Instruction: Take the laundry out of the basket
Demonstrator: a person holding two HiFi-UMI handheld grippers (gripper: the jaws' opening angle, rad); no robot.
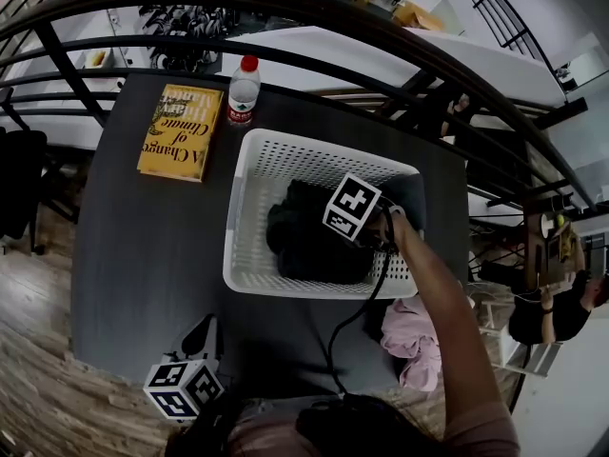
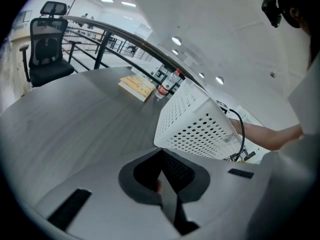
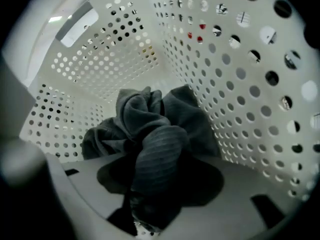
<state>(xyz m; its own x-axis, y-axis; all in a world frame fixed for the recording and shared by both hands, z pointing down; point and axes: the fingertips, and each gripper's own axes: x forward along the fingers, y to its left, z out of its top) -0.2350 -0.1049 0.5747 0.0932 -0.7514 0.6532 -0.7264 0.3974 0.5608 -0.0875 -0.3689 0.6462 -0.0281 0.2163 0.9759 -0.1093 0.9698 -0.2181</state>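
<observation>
My right hand-held gripper [image 3: 150, 204] is inside the basket [image 1: 249, 255]. Its jaws are pinched on a fold of the dark garment [image 3: 150, 149], which is not yet lifted. A pink garment [image 1: 409, 336] already lies outside, at the counter's [image 1: 143, 255] near right edge. My left hand-held gripper [image 2: 167, 184] is closed and empty. Anything beneath the dark garment is hidden.

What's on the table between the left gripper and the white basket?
Nothing. In the head view, only bare dark table lies between the left gripper and the basket.
</observation>
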